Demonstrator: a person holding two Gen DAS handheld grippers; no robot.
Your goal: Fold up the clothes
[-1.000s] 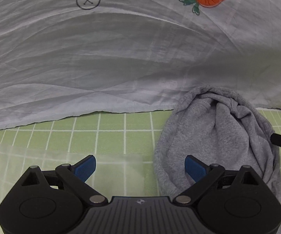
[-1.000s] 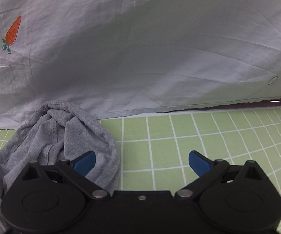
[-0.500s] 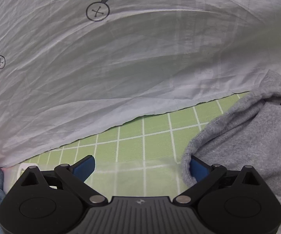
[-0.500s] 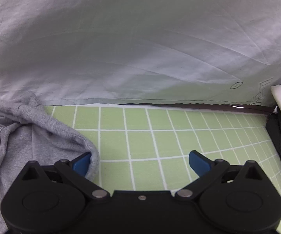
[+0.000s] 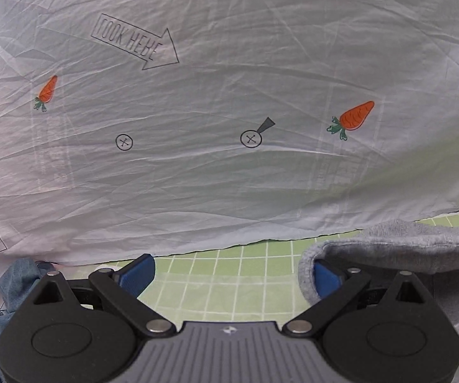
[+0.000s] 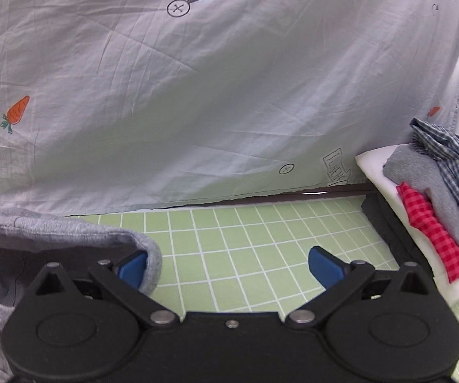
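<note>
Both grippers, left (image 5: pixel 231 273) and right (image 6: pixel 229 263), gape wide, grey garment (image 5: pixel 404 249) draping their inner fingers.

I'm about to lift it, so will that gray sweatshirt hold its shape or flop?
The gray sweatshirt will probably flop: its hem already curls and sags. It looks like thick knit, so likely weighty for cloth, and unlikely to slip from the pads.

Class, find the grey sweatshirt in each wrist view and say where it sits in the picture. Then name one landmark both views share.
Left wrist view: the grey sweatshirt is at lower right, its edge draped over the claw's right finger.
Right wrist view: the sweatshirt is at lower left, its edge over the claw's left finger.
Shared landmark: the green grid mat, below the carrot-print sheet.
</note>
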